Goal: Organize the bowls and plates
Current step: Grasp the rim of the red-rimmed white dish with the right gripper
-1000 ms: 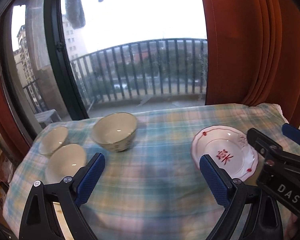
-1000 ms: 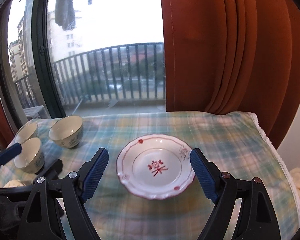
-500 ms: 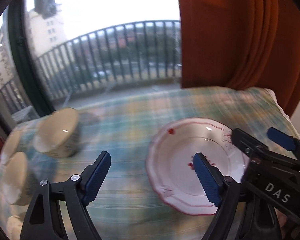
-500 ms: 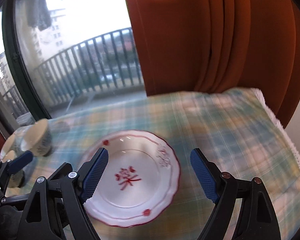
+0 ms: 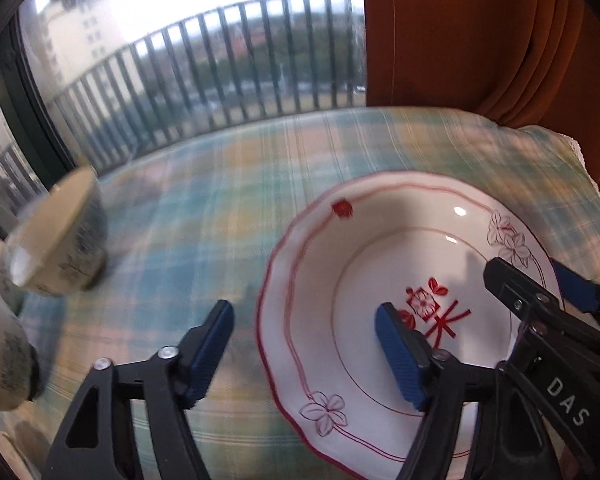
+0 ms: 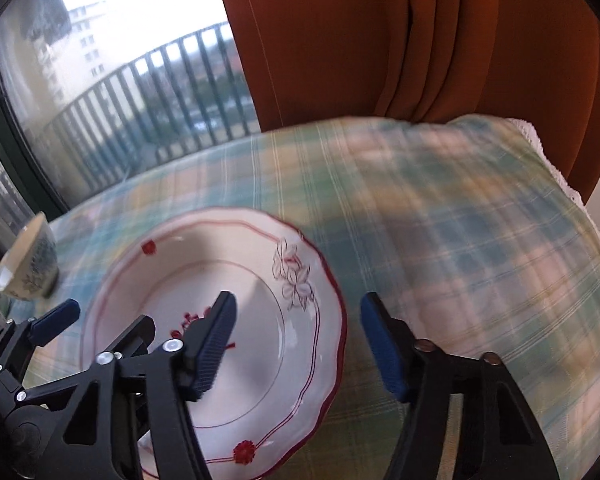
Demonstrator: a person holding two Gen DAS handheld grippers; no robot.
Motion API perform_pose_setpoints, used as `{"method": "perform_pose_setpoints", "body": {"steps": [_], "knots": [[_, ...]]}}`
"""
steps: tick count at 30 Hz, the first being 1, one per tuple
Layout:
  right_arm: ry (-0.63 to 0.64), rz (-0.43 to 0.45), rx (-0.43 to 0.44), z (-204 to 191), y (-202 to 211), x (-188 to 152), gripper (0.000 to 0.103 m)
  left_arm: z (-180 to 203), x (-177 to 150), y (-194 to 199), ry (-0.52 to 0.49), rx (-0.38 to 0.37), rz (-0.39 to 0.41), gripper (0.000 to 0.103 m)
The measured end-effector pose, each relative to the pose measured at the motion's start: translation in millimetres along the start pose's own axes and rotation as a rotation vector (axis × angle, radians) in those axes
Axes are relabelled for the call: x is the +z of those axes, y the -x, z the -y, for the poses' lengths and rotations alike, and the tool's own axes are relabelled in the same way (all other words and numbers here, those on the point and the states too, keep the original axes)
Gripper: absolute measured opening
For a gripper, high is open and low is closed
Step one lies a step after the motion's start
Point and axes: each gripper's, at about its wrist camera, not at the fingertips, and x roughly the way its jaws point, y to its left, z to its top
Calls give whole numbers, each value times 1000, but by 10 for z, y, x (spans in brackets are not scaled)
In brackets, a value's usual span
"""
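Change since earlier frame: both grippers have come down and in toward the plate [image 5: 400, 264], which now fills much more of each view; the bowls have slid to the left edge of both views.
Left gripper [image 5: 304, 344]: jaws have just been closing, now part open. Left rim of the plate sits between them; right pad hangs over the plate's well, left pad over the cloth just outside the rim. Pads not seen pressing on the plate; contact cannot be told.
Right gripper [image 6: 296, 344]: jaws have just been closing, now part open. Right rim of the plate lies between them; left pad over the plate's centre, right pad over the cloth beside the rim. No clear grip visible.
Plate: white, scalloped red edge, red character in the middle, flower sketches on the rim. Lies flat on the tabletop [image 6: 460, 216], toward its right half, both grippers straddling opposite sides of it.
Bowls: one cream bowl with dark pattern [image 5: 60, 248] stands on the tabletop, well left of the plate; a second bowl [image 5: 4, 352] sits nearer the camera at the left edge. Both blurred. A further rim shows behind them, too cut off to identify.
Tabletop: covered with a green, blue and yellow checked cloth, lace trim at the right edge.
Background: orange curtain [image 6: 420, 40] behind the tabletop on the right; window with balcony railing [image 5: 220, 64] on the left.
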Motion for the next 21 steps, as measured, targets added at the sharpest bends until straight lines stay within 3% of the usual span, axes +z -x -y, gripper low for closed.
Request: {"method": "perform_pose_setpoints", "body": {"steps": [1,5,9,21], "knots": [[-7,-3,13,5,-11,-3,55,5,-11,13,-2,-2,6,69],[10,-3,-16,-30,-21,-21,50,54,-39,42,-30,-12,21,58],[71,-8,-75,-130,-18,-52,47,28,-67,85,-18,10,-8,57],[211,-93,-25,-621,260,-480,47,-526,-432,368,-3,16,-82,57]]}}
